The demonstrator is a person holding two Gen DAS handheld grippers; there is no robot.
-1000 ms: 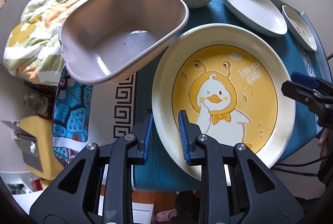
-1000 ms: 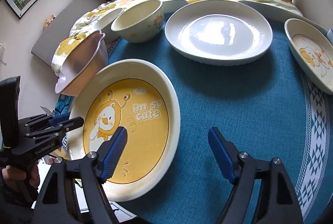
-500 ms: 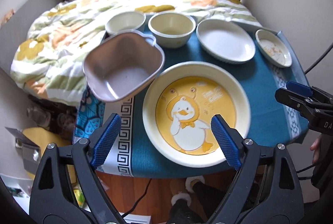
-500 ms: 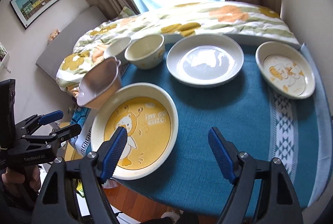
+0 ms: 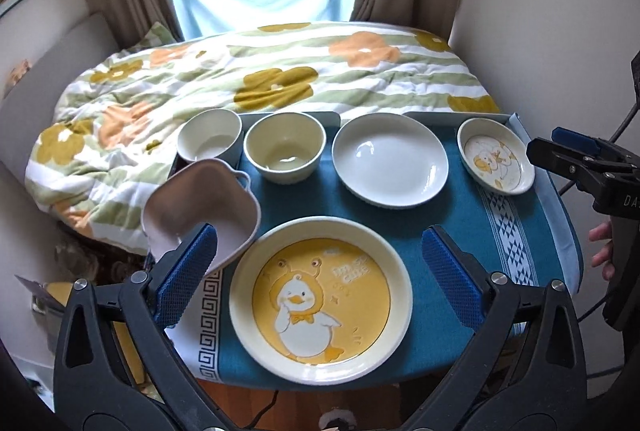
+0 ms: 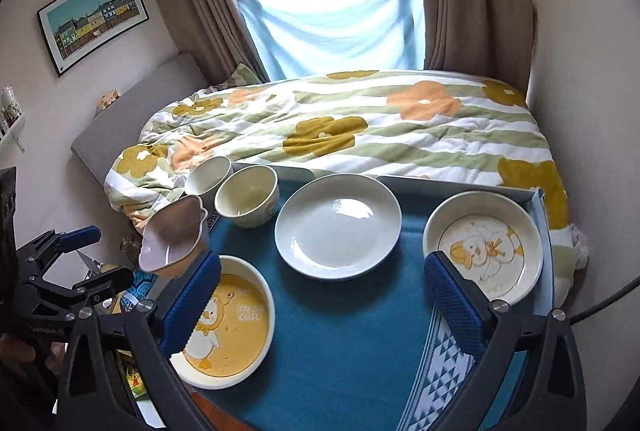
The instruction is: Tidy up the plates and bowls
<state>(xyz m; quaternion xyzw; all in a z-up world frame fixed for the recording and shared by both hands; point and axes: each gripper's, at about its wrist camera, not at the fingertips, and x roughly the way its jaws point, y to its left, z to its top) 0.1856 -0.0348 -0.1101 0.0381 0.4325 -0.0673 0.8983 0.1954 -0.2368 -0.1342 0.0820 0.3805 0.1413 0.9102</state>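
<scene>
A large yellow duck plate (image 5: 320,305) (image 6: 230,327) lies at the table's near edge. A pink bowl (image 5: 200,207) (image 6: 174,235) sits tilted at its left. Behind stand a small white bowl (image 5: 209,141) (image 6: 208,177), a cream bowl (image 5: 284,151) (image 6: 247,197), a white plate (image 5: 390,159) (image 6: 338,225) and a small duck dish (image 5: 496,161) (image 6: 482,245). My left gripper (image 5: 320,271) is open and empty, above and back from the duck plate. My right gripper (image 6: 324,307) is open and empty over the blue cloth.
The dishes rest on a blue tablecloth (image 6: 344,343) over a small table. A flowered quilt (image 5: 260,79) on a bed lies right behind the table. Walls stand close on the right. A window with curtains is at the back.
My left gripper opened, let go of the duck plate's rim and pulled back and up. My right gripper also rose and drew back. The duck plate now lies flat on the table.
</scene>
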